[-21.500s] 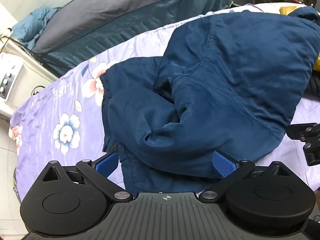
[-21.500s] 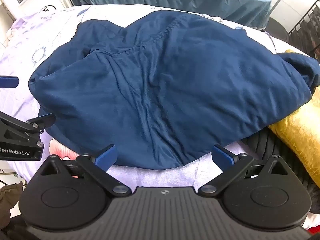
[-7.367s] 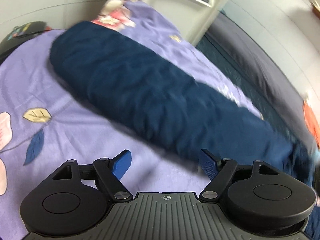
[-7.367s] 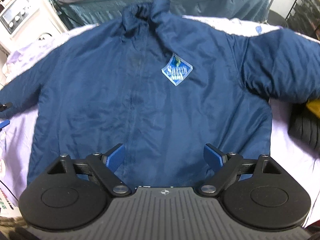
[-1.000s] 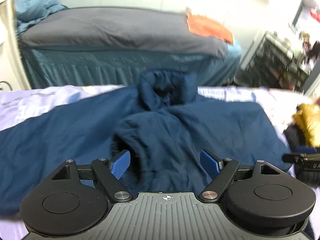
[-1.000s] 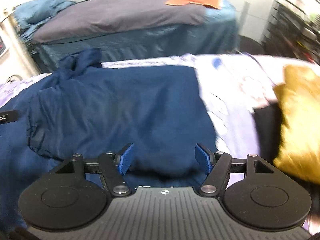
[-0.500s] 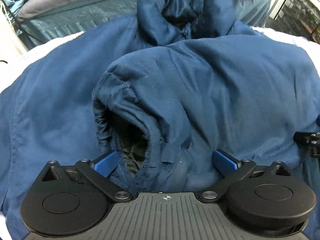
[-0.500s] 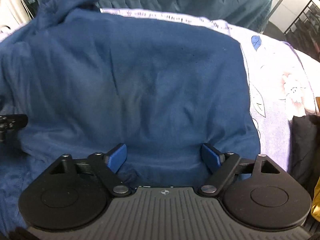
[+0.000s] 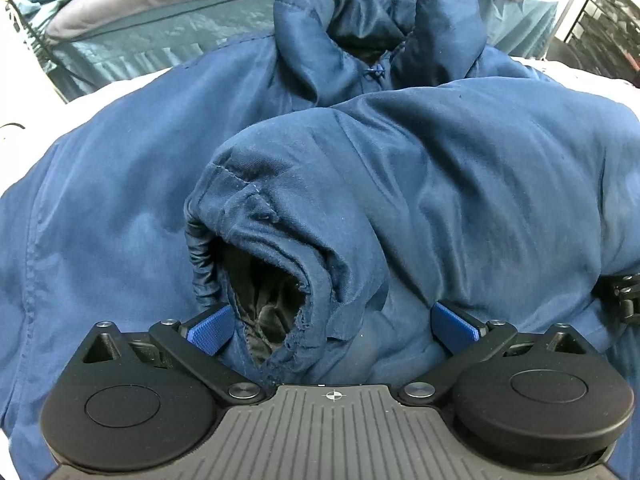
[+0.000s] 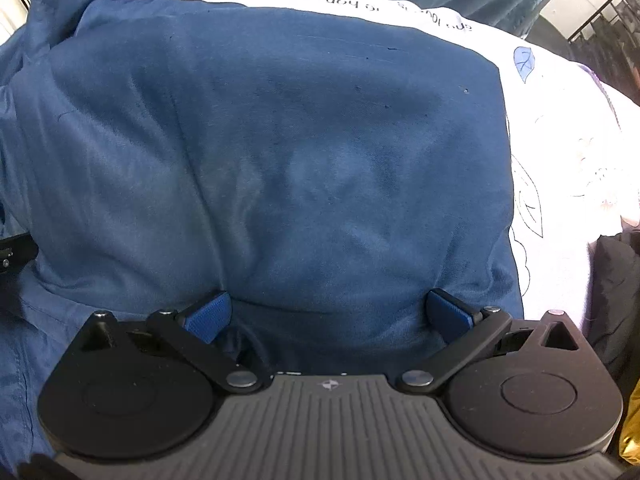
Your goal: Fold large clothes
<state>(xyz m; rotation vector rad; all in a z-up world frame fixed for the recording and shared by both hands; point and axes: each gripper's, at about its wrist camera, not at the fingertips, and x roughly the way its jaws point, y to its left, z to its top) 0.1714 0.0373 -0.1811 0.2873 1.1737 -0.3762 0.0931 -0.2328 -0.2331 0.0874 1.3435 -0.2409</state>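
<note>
A navy blue jacket lies front up on the bed, its collar at the far side. One sleeve is folded across the chest, and its open cuff shows dark lining. My left gripper stands open just above that cuff, which lies loose between the fingers. In the right wrist view the jacket fills the frame. My right gripper points down at it with its jaws opening wide; padded fabric bulges between them without being pinched. A bit of the right gripper shows at the edge of the left wrist view.
The lilac floral sheet shows to the right of the jacket. A black garment and a yellow one lie at the right edge. Behind stand another bed with a grey cover and a wire rack.
Both grippers have come down close over the jacket and tipped steeply downward. Both sets of jaws have spread wider. The folded sleeve now lies loose on the chest.
</note>
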